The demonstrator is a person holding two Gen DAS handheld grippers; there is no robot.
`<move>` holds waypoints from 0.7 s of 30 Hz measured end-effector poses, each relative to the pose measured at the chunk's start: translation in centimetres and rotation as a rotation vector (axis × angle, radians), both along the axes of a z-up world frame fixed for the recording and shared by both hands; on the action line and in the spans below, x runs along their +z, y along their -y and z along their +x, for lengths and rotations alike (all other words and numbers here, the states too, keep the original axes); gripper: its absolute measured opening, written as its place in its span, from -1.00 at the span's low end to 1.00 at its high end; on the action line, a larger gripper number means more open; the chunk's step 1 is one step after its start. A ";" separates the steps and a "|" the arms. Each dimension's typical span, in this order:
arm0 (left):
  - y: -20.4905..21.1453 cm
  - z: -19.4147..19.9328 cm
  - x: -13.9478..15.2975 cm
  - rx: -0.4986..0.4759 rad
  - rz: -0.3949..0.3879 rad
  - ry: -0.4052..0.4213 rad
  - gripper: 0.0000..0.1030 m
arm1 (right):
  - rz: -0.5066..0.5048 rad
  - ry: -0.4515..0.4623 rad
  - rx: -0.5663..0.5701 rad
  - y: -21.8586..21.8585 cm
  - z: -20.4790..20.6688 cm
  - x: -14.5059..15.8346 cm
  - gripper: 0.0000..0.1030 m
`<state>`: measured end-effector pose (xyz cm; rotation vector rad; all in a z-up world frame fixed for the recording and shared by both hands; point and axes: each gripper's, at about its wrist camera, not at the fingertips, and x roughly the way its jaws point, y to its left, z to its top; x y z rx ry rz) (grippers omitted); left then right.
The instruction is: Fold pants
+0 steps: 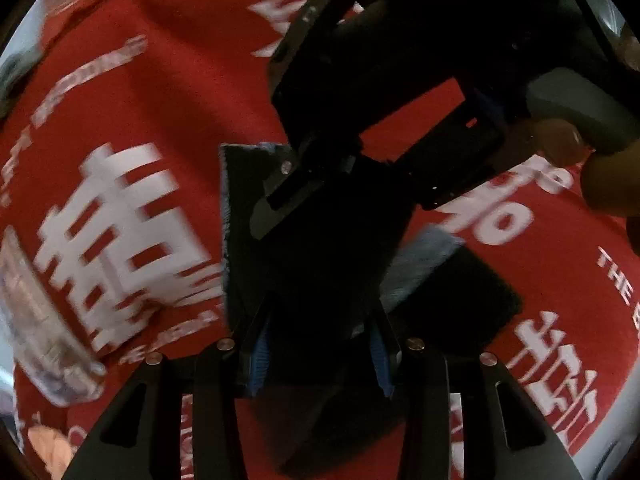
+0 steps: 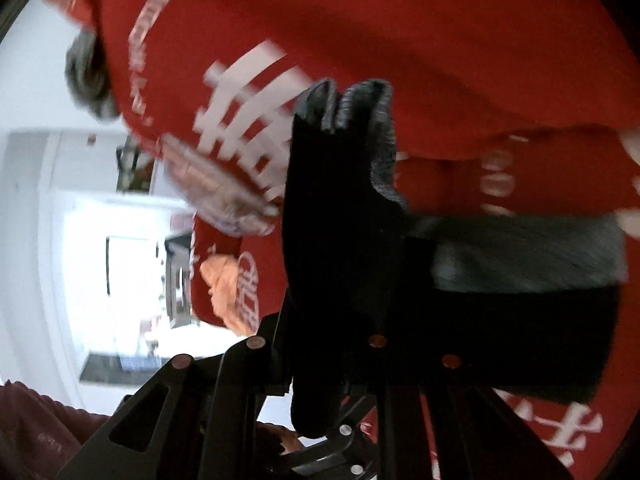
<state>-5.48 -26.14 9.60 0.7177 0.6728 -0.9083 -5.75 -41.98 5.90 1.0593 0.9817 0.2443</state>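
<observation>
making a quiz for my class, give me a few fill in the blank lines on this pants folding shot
1. The cloth under the pants is ____ with white lettering.
2. In the left wrist view, the left hand-held gripper is shut on the ____.
3. The finger pads of that hand-held gripper are ____ in colour.
4. Left of the pants in the right wrist view hangs an ____ cloth.

Missing words: red; pants; blue; orange

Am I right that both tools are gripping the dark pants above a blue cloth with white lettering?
Not quite: the cloth is red, not blue, as the left wrist view shows. The rest holds: the left tool and right tool both grip the dark pants.
</observation>
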 end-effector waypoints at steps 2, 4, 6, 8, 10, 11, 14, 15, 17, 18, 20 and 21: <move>1.9 -1.9 -1.6 -0.044 0.031 -0.002 -0.17 | 0.008 -0.012 -0.039 2.6 -2.5 -1.7 -0.64; 3.8 -3.9 -3.9 -0.082 0.085 -0.009 -0.17 | 0.028 -0.039 -0.082 4.3 -4.5 -4.5 -0.64; 5.0 -4.9 -5.8 -0.095 0.128 -0.030 -0.17 | 0.049 -0.072 -0.121 5.8 -6.6 -7.7 -0.64; 5.9 -5.7 -7.6 -0.105 0.169 -0.043 -0.17 | 0.074 -0.093 -0.144 6.8 -7.9 -9.8 -0.64; 6.5 -6.5 -9.0 -0.118 0.201 -0.028 -0.17 | 0.092 -0.101 -0.157 7.4 -8.8 -11.9 -0.65; 6.4 -6.8 -9.5 -0.122 0.213 -0.018 -0.17 | 0.089 -0.103 -0.157 7.5 -9.2 -12.5 -0.65; 6.3 -7.5 -10.0 -0.136 0.228 0.002 -0.13 | 0.089 -0.109 -0.159 7.6 -9.8 -13.7 -0.65; 6.3 -7.6 -9.9 -0.140 0.232 -0.001 -0.13 | 0.093 -0.109 -0.162 7.5 -10.0 -13.8 -0.65; 6.0 -7.7 -9.4 -0.145 0.245 -0.031 0.07 | 0.077 -0.115 -0.160 7.4 -10.3 -13.6 -0.65; 5.7 -7.5 -9.0 -0.139 0.244 -0.062 0.15 | 0.060 -0.126 -0.158 7.3 -10.3 -13.3 -0.65; 4.7 -7.1 -7.9 -0.127 0.232 -0.107 0.21 | 0.025 -0.148 -0.151 7.2 -10.5 -12.7 -0.65; 4.1 -7.0 -7.3 -0.121 0.230 -0.122 0.21 | 0.010 -0.158 -0.150 7.2 -10.6 -12.5 -0.65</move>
